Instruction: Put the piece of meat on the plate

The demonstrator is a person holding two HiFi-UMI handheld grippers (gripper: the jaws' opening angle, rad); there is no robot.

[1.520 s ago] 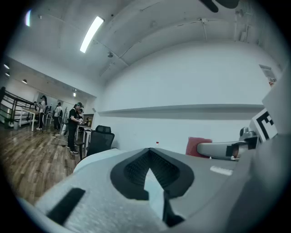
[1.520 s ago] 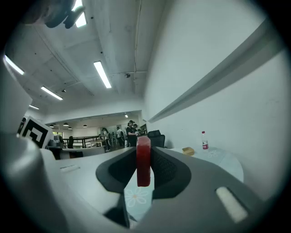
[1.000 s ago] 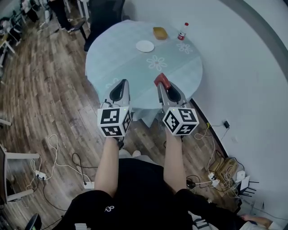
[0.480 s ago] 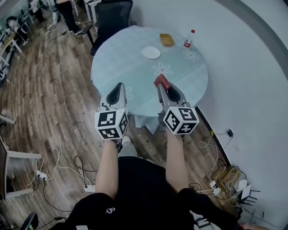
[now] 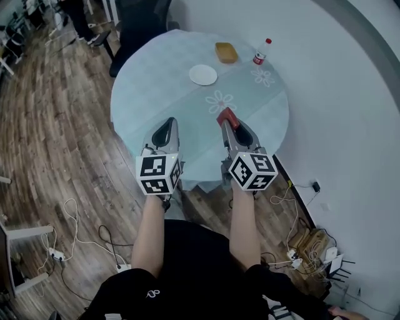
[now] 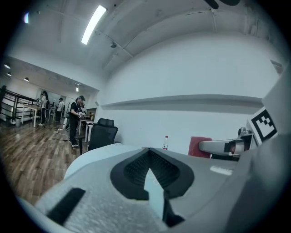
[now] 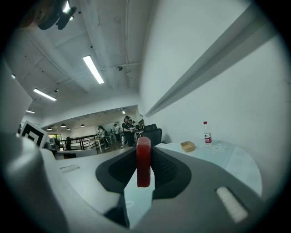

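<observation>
In the head view a flat red piece of meat [image 5: 225, 115] stands on edge between the jaws of my right gripper [image 5: 227, 120], which is shut on it over the near part of the round pale-blue table [image 5: 156, 81]. The right gripper view shows the meat [image 7: 143, 161] pinched upright at the fingertips. My left gripper [image 5: 166, 128] hovers beside it to the left over the table's near edge, its tips together and nothing in them. A small white plate [image 5: 202, 75] lies farther back on the table, well ahead of both grippers. From the left gripper view the meat [image 6: 199, 145] shows at the right.
A tan dish [image 5: 225, 52] and a red-capped bottle [image 5: 259, 52] stand at the table's far side. A black chair [image 5: 140, 19] is behind the table. A white wall runs along the right. Cables and power strips [image 5: 62, 250] lie on the wood floor.
Both grippers have moved forward and slightly down, further over the table's near edge. The meat stays clamped in the right gripper.
</observation>
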